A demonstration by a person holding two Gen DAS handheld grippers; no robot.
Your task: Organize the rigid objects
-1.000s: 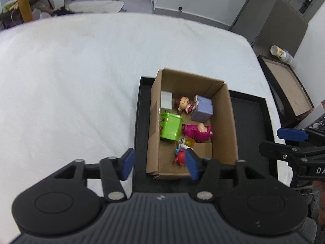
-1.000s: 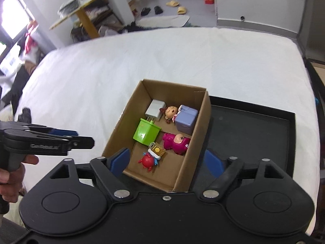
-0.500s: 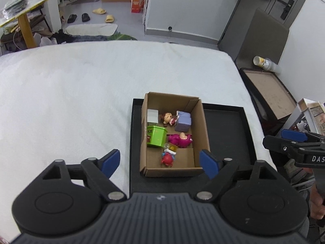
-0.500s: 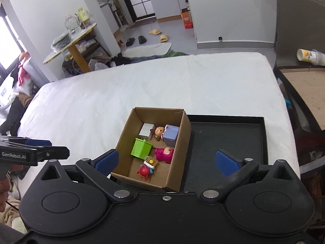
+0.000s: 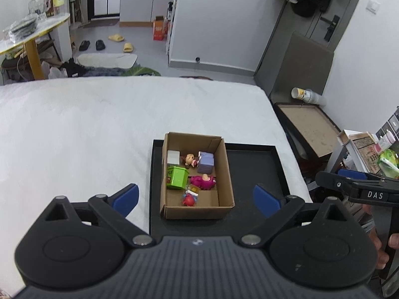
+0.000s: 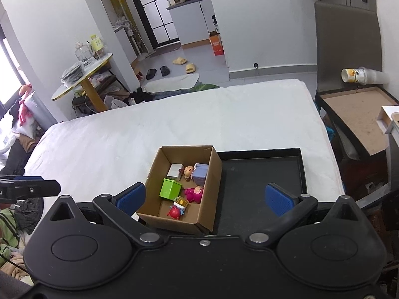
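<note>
Left claw point(image 5: 195, 198) with jaws just opened wide and nothing between them, right claw point(image 6: 204, 198) likewise spread and empty, both above open brown cardboard box point(image 5: 228, 174) of small plastic toys, box on black rectangular tray point(image 5: 259, 169), tray on white bed point(image 5: 87, 129).

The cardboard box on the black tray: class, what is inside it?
Inside the cardboard box: a white block, a doll figure, a lilac box, a green cube, a magenta toy and a red toy. Anything beneath them is hidden.
</note>
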